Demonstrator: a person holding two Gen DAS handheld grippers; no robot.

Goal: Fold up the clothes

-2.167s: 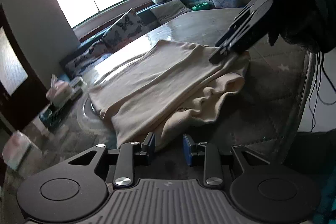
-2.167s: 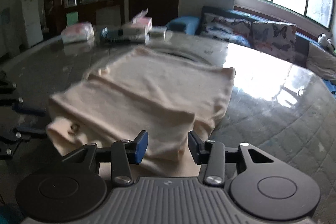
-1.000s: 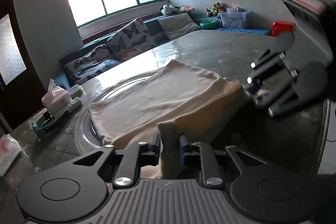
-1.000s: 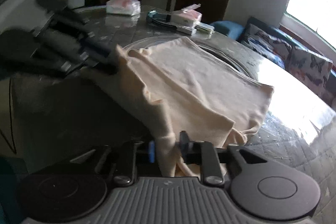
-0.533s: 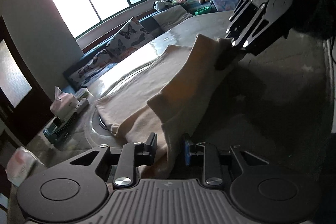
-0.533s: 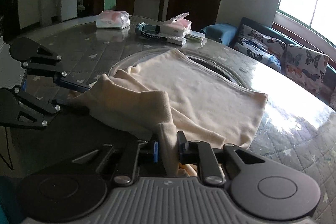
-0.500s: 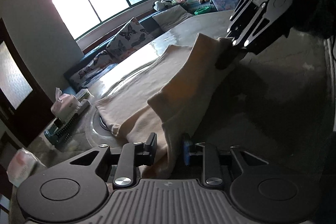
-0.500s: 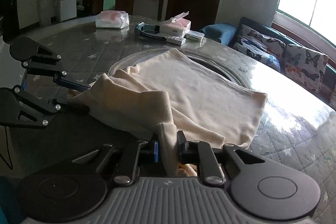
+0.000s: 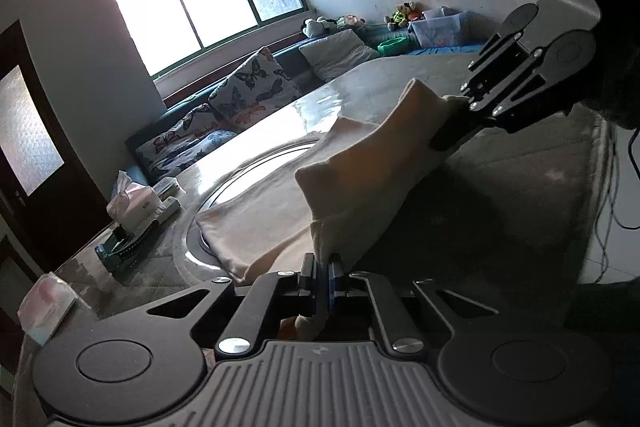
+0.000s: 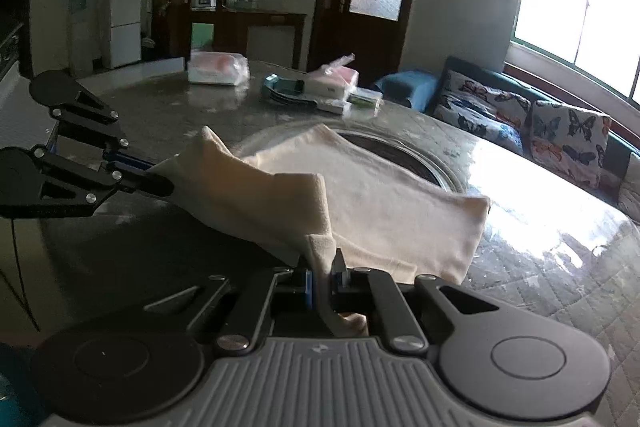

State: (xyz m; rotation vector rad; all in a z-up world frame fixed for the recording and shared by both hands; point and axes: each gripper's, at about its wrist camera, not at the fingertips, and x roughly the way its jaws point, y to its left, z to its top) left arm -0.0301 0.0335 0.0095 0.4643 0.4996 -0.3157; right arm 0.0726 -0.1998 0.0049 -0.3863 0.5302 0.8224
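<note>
My left tool [image 9: 322, 269] and right tool [image 10: 322, 273] were each clamped on a near corner of the cream garment [image 10: 360, 195], its far part on the table [image 10: 540, 239] ahead. I judged both corners should travel level and taut.

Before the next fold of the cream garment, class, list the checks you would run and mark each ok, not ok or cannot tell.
1. Left gripper shut on the cream garment: ok.
2. Right gripper shut on the garment: ok.
3. Near edge lifted between both grippers: ok.
4. Far half flat on the table: ok.
5. Landing area free of the tissue packs: ok.
6. Layers pinched evenly: cannot tell.
</note>
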